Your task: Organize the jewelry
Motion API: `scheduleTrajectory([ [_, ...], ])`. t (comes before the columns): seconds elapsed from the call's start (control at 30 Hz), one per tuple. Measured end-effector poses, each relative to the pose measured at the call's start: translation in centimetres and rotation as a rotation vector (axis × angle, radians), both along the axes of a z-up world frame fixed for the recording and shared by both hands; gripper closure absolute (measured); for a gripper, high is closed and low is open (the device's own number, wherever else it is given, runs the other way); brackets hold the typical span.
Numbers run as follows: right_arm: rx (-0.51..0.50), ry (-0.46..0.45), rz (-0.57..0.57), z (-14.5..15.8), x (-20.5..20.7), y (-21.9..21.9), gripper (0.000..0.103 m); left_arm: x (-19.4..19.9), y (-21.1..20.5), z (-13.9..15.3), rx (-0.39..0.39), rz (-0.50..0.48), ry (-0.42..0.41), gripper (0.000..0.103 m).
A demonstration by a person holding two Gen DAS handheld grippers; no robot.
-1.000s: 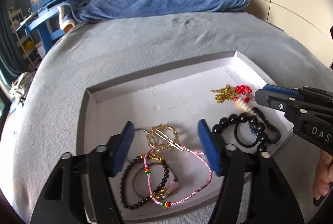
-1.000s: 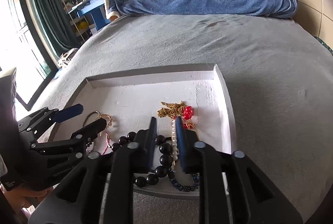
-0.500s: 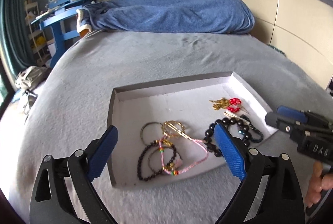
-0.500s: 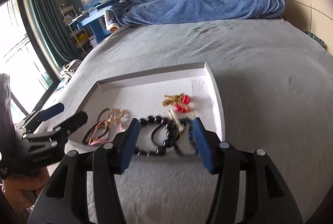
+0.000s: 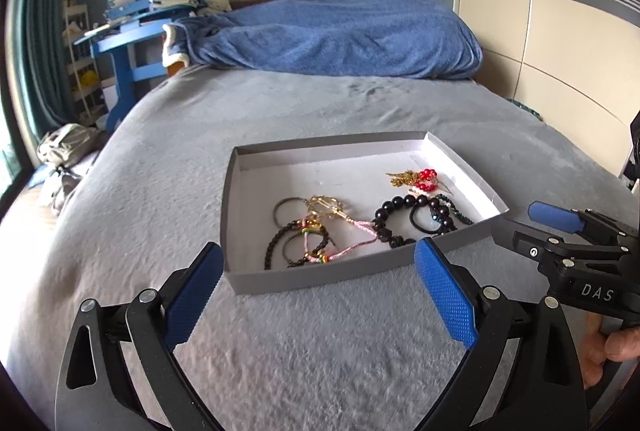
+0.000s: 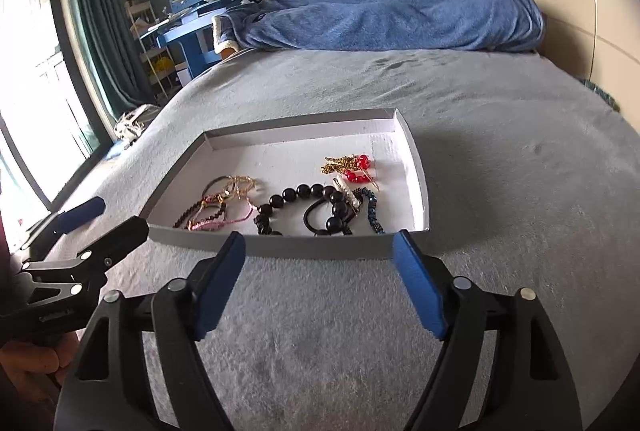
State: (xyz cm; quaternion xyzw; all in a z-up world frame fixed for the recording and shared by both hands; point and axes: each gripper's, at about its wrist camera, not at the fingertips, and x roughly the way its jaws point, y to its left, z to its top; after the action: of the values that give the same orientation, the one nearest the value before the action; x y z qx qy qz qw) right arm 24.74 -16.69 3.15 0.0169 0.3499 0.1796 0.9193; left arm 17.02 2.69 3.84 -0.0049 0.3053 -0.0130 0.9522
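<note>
Tray [image 5: 320,277] on grey bedspread [image 5: 320,103], blue blanket [image 5: 332,37]

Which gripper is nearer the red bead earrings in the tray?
Right, as far as I can judge. The right gripper sits off the grey cardboard tray's near wall, below the red bead earrings; the left gripper is off the tray's opposite, left end.

bracelets [image 5: 304,243], black beads [image 5: 390,219] in grey tray [image 5: 320,277]

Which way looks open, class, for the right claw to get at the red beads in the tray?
Probably yes, from above: the right claw is open outside the tray's near wall, with nothing over the red beads. A black bracelet lies nearer.
</note>
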Motion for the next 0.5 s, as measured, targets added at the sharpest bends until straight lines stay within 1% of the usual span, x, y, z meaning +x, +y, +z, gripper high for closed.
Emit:
scheduleTrajectory([
  [0.17, -0.067, -0.003, 0.019, -0.7, -0.6, 0.7, 0.023, -0.7, 0.0, -1.0, 0.013, 0.026, 0.021, 0.007],
  [0.3, -0.077, -0.018, 0.011, -1.0, -0.8, 0.2, 0.02, -1.3, -0.5, -1.7, 0.047, 0.028, 0.015, 0.007],
  [0.5, -0.085, -0.096, -0.008, -1.3, -1.2, -0.5, 0.02, -1.6, -0.6, -2.6, 0.073, 0.057, -0.017, 0.007],
])
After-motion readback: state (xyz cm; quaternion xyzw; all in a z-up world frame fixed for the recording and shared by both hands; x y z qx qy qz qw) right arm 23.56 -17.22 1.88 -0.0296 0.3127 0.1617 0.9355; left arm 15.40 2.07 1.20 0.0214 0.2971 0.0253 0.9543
